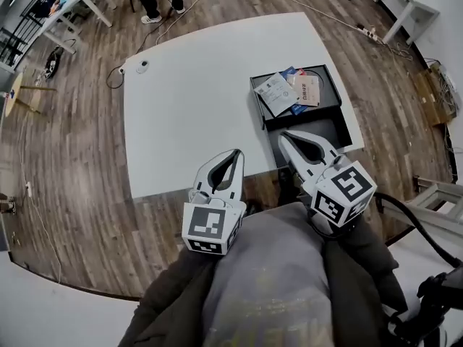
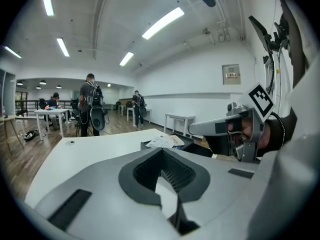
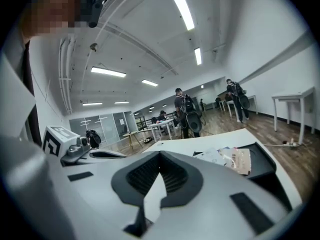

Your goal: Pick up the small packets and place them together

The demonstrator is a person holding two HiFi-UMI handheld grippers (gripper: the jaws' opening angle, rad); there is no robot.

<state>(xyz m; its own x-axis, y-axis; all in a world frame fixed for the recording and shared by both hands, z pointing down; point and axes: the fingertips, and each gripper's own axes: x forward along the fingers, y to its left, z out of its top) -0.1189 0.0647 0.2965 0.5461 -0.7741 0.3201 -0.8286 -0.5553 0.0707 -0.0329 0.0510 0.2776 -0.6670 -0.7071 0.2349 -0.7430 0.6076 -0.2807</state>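
Head view puts the small packets point(image 1: 293, 89) in the black tray point(image 1: 330, 85), 12 o'clock from your right gripper point(image 1: 283, 136); its jaws and those of the left gripper point(image 1: 235, 152) are together and empty, and since the packets are likely light and flimsy, you should pinch an edge.

Open-plan lab/office: white desk point(image 1: 188, 100) on wood floor point(image 1: 79, 157), more tables point(image 2: 50, 115) far left, ceiling strip lights point(image 2: 162, 22), loose floor cables point(image 1: 181, 13).
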